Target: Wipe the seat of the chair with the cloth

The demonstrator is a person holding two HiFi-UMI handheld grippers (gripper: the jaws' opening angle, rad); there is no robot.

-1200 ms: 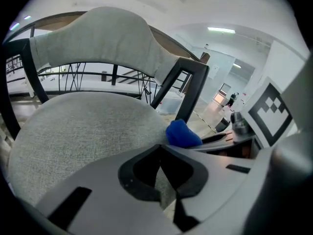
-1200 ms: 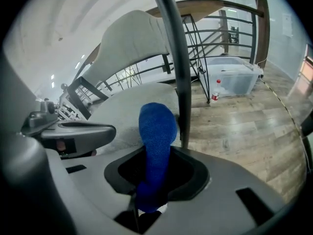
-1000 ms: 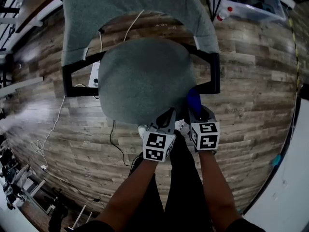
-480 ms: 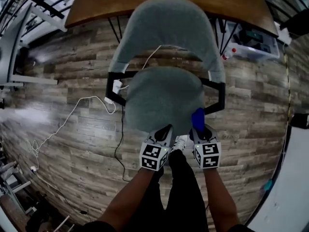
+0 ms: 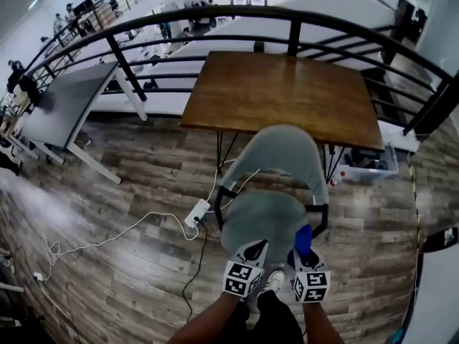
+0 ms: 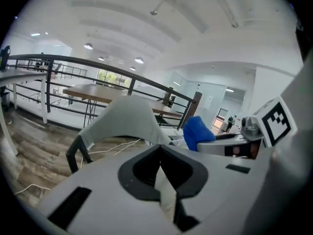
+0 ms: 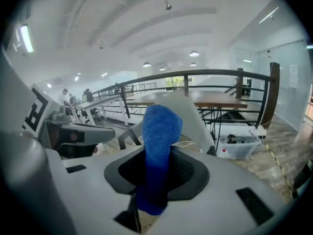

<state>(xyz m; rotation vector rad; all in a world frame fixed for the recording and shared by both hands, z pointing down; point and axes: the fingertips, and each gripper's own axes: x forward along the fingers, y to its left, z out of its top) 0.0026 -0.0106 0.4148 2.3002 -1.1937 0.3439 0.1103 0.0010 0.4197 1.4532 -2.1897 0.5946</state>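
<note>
The grey upholstered chair stands below me in the head view, its round seat (image 5: 264, 221) in front of both grippers and its curved backrest (image 5: 283, 153) beyond. My right gripper (image 5: 304, 255) is shut on a blue cloth (image 5: 303, 238) that sticks up at the seat's near right edge. In the right gripper view the cloth (image 7: 159, 141) stands pinched between the jaws of that gripper (image 7: 156, 177). My left gripper (image 5: 252, 253) hovers at the seat's near edge. In its own view the left gripper (image 6: 160, 164) is shut with nothing held, and the backrest (image 6: 126, 119) lies ahead.
A brown wooden table (image 5: 287, 95) stands behind the chair, with a black railing (image 5: 215, 13) beyond it. A white power strip (image 5: 195, 213) and its cables lie on the plank floor to the left. A clear plastic box (image 5: 369, 167) sits at the right, a grey table (image 5: 64, 110) at far left.
The head view has swung upward and back, so the chair looks smaller and the table and railing have come into sight. Both grippers stay at the seat's near edge, cloth still held.
</note>
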